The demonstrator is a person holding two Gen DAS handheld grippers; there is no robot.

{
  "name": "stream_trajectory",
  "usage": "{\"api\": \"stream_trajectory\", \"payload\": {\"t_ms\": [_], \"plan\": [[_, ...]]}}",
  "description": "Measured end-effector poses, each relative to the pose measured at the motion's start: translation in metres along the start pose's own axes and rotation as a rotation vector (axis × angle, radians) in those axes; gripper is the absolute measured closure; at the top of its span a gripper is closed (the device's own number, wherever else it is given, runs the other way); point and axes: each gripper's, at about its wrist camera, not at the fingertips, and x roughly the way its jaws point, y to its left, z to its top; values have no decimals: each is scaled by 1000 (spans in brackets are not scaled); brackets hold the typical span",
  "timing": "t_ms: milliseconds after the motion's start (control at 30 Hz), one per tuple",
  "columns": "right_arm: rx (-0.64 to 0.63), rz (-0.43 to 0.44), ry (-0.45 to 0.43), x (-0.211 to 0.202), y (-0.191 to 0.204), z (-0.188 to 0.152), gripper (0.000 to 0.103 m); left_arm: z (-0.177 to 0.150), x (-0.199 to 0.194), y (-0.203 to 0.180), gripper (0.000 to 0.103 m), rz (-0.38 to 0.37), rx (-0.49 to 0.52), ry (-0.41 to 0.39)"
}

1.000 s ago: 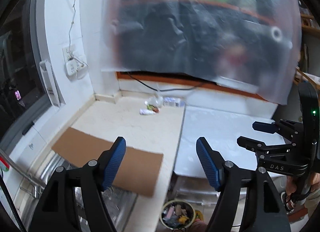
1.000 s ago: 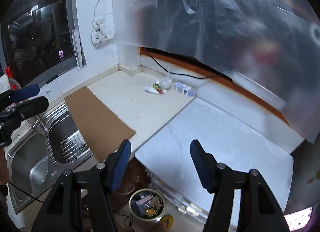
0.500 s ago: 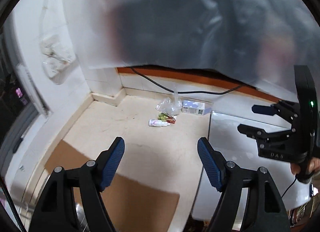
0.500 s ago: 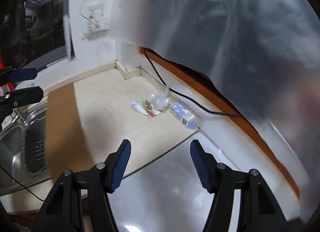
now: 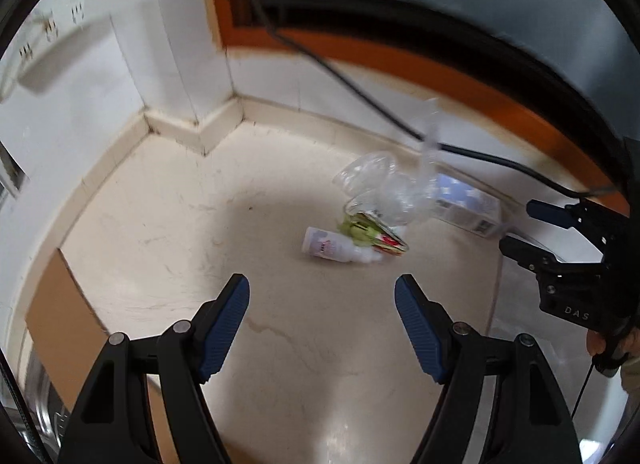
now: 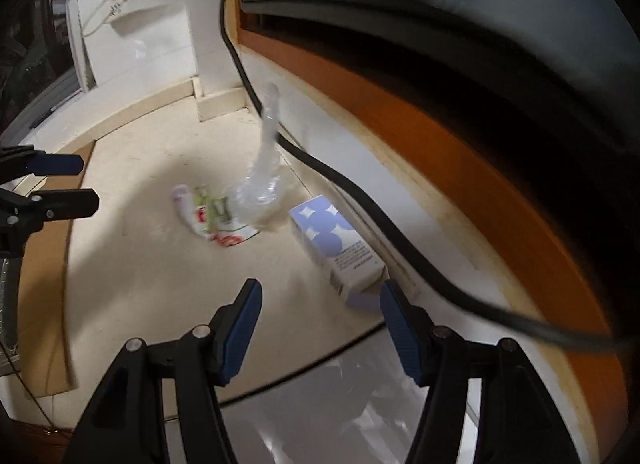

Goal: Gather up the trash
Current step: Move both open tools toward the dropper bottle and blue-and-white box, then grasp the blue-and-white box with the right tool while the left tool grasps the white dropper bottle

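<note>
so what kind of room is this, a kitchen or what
Probably a home kitchen. A pale stone countertop runs into a white tiled corner, wall sockets sit above it, and a steel sink edge shows at lower left. Litter lies by the back wall: a clear plastic bag, a small white bottle.

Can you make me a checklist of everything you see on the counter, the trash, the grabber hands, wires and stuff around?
Surface: beige counter, scuffed.
Job's things: small white bottle, colourful wrapper, clear plastic bag, blue-and-white carton, clustered near the back wall.
Clutter: brown cardboard at the counter's edge.
Grippers: left gripper and right gripper both open, empty.
Cables: black cable along the wall.
Surroundings: white tiled wall, orange trim.
</note>
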Motion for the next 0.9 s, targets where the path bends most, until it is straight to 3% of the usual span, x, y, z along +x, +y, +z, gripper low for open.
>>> {"api": "stream_trajectory", "payload": {"t_ms": [133, 433, 667, 900], "plan": [[-24, -16, 13, 20, -2, 4, 41, 1, 20, 6, 29, -13, -29, 19], [-14, 52, 58, 51, -9, 2, 44, -2, 31, 15, 29, 2, -31, 43], [-38, 204, 44, 47, -4, 1, 44, -5, 36, 21, 29, -2, -39, 51], [-68, 179, 10, 36, -1, -2, 44, -7, 39, 24, 29, -6, -36, 55]]}}
